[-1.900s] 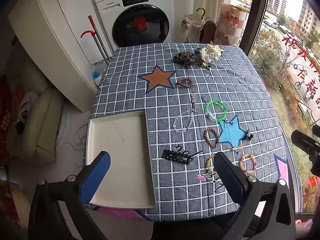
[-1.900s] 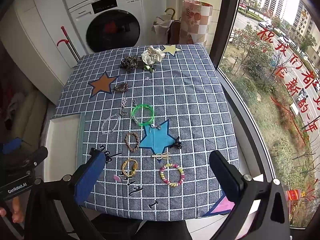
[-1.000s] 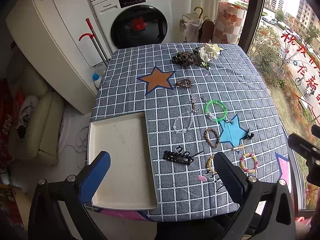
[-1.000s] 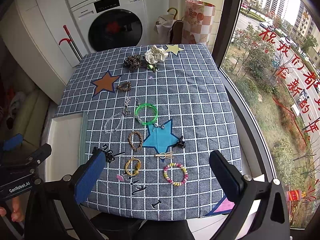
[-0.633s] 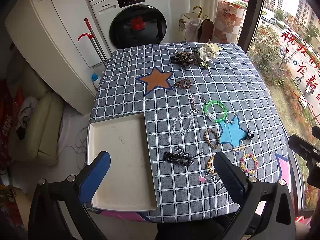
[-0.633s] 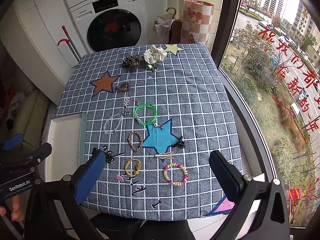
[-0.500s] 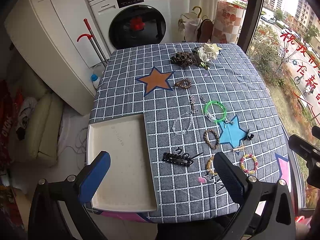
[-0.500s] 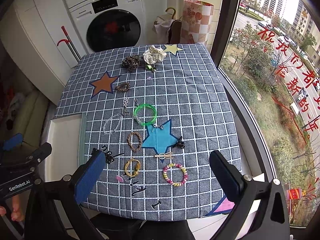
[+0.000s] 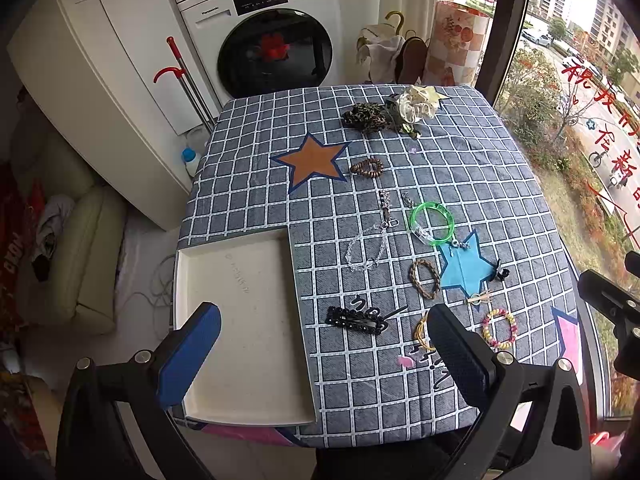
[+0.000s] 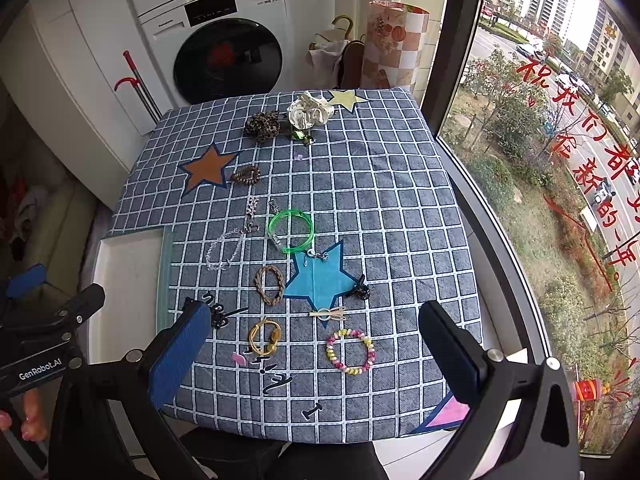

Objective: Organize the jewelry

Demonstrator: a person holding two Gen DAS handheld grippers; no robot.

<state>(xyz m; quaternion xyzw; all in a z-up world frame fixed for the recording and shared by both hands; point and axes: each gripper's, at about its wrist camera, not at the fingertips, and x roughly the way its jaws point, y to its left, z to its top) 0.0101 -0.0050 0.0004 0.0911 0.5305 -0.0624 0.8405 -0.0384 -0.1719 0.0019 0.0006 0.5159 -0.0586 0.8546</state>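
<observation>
An empty white tray (image 9: 240,320) lies at the table's near left; it also shows in the right wrist view (image 10: 124,280). Jewelry lies loose on the checked cloth: a green bangle (image 9: 433,223) (image 10: 291,231), a braided brown bracelet (image 9: 425,278) (image 10: 269,284), a pastel bead bracelet (image 9: 498,328) (image 10: 351,350), a gold ring bracelet (image 10: 264,336), a clear chain (image 9: 366,250), a black hair clip (image 9: 356,320) and a brown bead bracelet (image 9: 367,167). My left gripper (image 9: 320,352) is open and empty above the tray's edge. My right gripper (image 10: 316,354) is open and empty above the near jewelry.
Scrunchies (image 9: 400,112) lie at the table's far edge. A washing machine (image 9: 272,40) and a white cabinet (image 9: 100,100) stand behind the table. A window (image 10: 560,160) runs along the right side. A cream sofa (image 9: 68,260) is at the left.
Both grippers have stayed open and almost still; the views shifted only slightly. Nothing on the table has moved.
</observation>
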